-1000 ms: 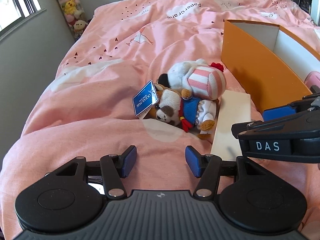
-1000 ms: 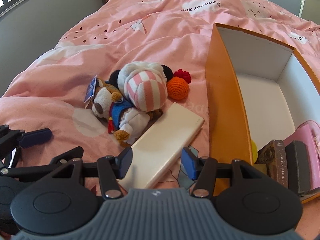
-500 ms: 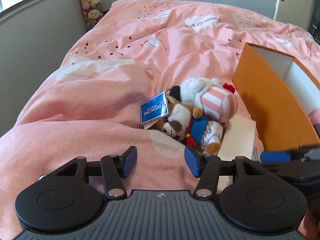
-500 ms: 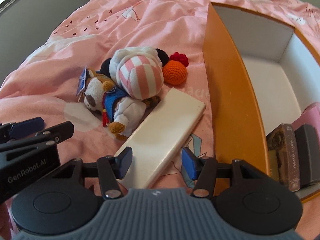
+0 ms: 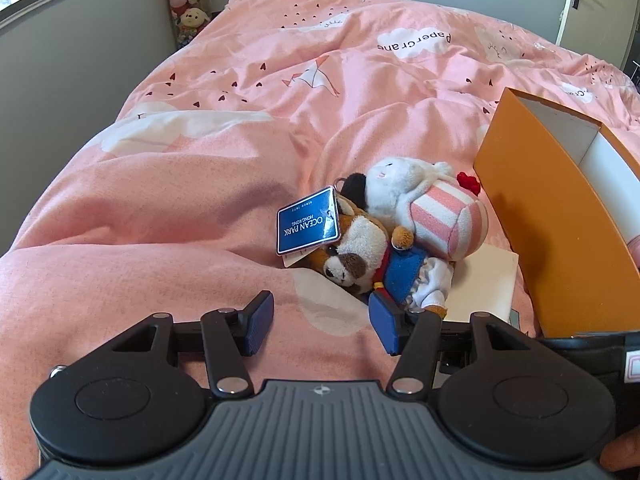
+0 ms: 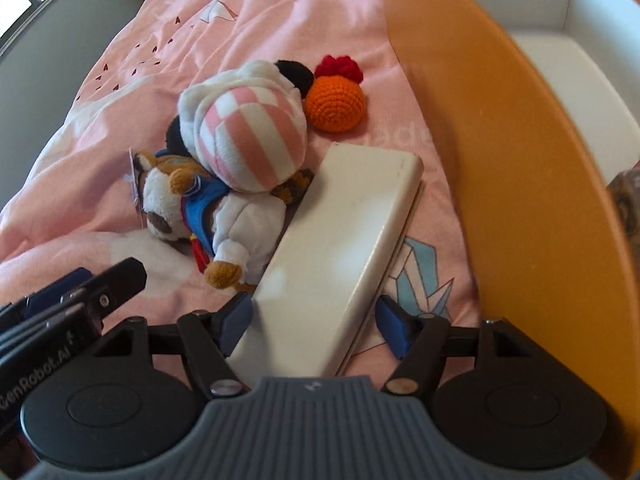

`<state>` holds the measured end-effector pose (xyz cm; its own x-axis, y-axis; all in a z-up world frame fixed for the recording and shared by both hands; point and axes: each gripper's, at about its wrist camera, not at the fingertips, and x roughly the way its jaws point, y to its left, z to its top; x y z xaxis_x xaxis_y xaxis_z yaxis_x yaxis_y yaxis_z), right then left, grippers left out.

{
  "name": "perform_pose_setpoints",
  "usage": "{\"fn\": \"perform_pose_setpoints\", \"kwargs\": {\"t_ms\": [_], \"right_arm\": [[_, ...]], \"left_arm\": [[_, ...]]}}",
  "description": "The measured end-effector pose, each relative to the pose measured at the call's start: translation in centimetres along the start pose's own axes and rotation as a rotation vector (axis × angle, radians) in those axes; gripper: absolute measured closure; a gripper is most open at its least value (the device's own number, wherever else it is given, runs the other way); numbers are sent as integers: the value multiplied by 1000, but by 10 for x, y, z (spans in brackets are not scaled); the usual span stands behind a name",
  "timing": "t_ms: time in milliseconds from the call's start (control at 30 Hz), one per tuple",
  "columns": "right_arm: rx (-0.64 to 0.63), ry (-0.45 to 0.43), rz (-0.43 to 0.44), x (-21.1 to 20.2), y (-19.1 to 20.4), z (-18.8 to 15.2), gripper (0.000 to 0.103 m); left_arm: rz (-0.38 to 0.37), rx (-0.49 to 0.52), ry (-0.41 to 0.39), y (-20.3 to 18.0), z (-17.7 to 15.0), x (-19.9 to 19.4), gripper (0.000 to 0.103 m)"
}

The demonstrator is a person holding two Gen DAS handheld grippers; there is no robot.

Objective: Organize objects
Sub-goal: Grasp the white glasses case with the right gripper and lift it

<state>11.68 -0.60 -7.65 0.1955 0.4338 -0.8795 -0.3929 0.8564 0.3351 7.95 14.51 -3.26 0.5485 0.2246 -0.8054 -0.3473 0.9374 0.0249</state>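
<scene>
Bed: a pink quilt [image 5: 208,208] printed with white clouds and paper cranes covers the whole work surface; every loose item lies on it.
Box: an open orange cardboard box with a white interior [image 6: 516,160] stands on the quilt at the right; a dark patterned item shows at its near right edge, too cropped to identify.
Case: a flat cream rectangular case with rounded corners [image 6: 340,248] lies on the quilt just beside the box's orange wall, its long edge touching the plush pile.
Plush pile: a white plush toy with a pink-and-white striped body [image 6: 248,136] rests on top of a small brown-and-white plush dog in a blue vest [image 6: 188,208], which carries a blue hang tag [image 5: 307,220].
Ball: an orange crocheted ball with a red tuft [image 6: 334,100] sits against the striped toy, near the box wall.
Right gripper [image 6: 314,316]: jaws opening, straddling the near end of the cream case; the pads are not yet pressing on it.
Left gripper [image 5: 322,316]: jaws spread, nothing between them, poised over bare quilt just short of the plush dog.
Step in hand: judged to be the approach to grasp the cream case.
Next move: likely closing on the case's two long edges, lifting it clear of the toys, then carrying it over the orange wall into the box.
</scene>
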Motion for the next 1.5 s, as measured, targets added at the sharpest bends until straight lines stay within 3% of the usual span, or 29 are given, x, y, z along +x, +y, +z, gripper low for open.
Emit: {"fn": "perform_pose_setpoints", "kwargs": {"t_ms": [133, 333, 500, 600, 667, 767, 867, 1000, 1167, 1267, 1400, 1500], "right_arm": [[-25, -4, -1, 0, 2, 0, 35], [-146, -102, -48, -25, 15, -2, 61], [-294, -159, -113, -42, 29, -6, 66], [-443, -189, -223, -53, 38, -12, 70], [-572, -184, -299, -55, 43, -18, 70], [-656, -149, -327, -48, 47, -25, 69], [-638, -115, -285, -43, 43, -28, 67], [-571, -101, -156, -49, 37, -24, 64], [-359, -59, 1, -47, 21, -5, 61], [-234, -35, 6, -40, 15, -1, 63], [-190, -44, -23, -32, 18, 1, 64], [-137, -39, 10, -25, 14, 7, 64]], "left_arm": [[-2, 0, 3, 1, 0, 2, 38], [-3, -1, 4, 1, -1, 2, 38], [-10, -6, 5, 2, -1, 0, 38], [-13, -12, 3, 2, -2, -4, 38], [-11, -13, 1, 1, -2, -5, 38], [-16, -8, 4, -1, -2, -6, 38], [-17, 2, 3, -2, -3, -6, 38], [-16, 0, 7, -1, -4, -6, 38], [-24, -5, 12, 0, -3, -4, 38], [-25, -11, 14, 0, -2, -4, 38], [-25, -12, 16, 0, 0, -3, 38], [-29, -10, 16, -1, -1, -3, 38]]}}
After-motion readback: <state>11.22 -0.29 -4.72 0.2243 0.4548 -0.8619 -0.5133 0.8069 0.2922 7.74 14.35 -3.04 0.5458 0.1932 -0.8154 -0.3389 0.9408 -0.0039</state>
